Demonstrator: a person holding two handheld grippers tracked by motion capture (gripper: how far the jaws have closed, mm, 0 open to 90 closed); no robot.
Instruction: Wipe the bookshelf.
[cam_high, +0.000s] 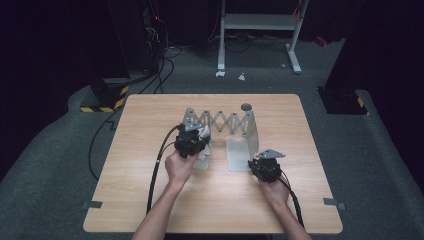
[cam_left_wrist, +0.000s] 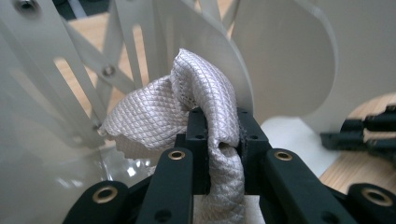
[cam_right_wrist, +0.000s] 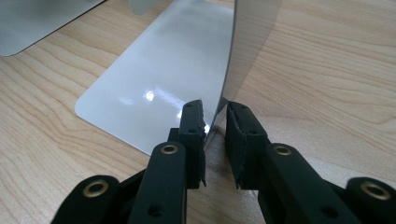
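Observation:
An extending metal rack (cam_high: 222, 121) with a scissor lattice stands mid-table. My left gripper (cam_high: 192, 142) is at its left end, shut on a bunched pale quilted cloth (cam_left_wrist: 159, 107) that bulges out over the jaws (cam_left_wrist: 223, 130) and lies against the rack's white slats (cam_left_wrist: 84, 70). My right gripper (cam_high: 264, 167) is at the rack's right end. In the right gripper view its jaws (cam_right_wrist: 215, 116) straddle the near edge of the upright end plate (cam_right_wrist: 247, 56), pads close against it, just above the flat foot plate (cam_right_wrist: 159, 79).
A small round grey disc (cam_high: 246, 106) lies behind the rack near the far edge of the wooden table (cam_high: 150, 200). Cables trail from both grippers toward the near edge. The right gripper's black jaws (cam_left_wrist: 369, 133) show past the rack in the left gripper view.

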